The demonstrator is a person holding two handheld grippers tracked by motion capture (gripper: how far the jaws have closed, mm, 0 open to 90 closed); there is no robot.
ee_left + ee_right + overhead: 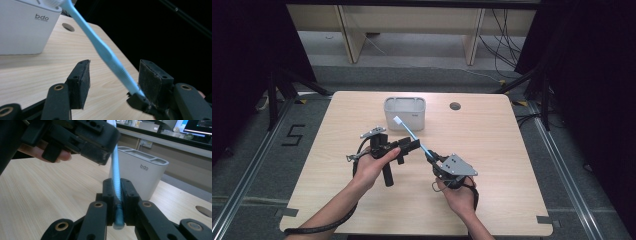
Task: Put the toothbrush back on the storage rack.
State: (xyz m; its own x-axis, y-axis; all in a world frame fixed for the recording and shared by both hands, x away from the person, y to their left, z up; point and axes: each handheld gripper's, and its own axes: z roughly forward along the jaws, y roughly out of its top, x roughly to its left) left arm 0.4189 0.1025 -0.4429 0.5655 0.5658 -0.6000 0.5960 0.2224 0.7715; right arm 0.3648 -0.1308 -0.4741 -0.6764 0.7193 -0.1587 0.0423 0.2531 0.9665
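Observation:
A light blue toothbrush (412, 136) with a white head slants up over the table, head toward the white holder (405, 113). My right gripper (431, 156) is shut on the handle's lower end (116, 192). The left gripper (411, 145) is open around the handle's middle. In the left gripper view the toothbrush (107, 55) runs between the spread jaws of the left gripper (115, 65), nearer the right-hand pad (152, 78). In the right gripper view the shut jaws of the right gripper (116, 181) clamp the handle, and the left gripper (82, 135) hangs above them.
The white "bdo" holder (142, 175) has open slots on top and stands at the table's far middle. A round cable hole (455, 106) lies to its right. The pale wooden table (512, 175) has bare room on both sides. Desk legs and cables stand beyond.

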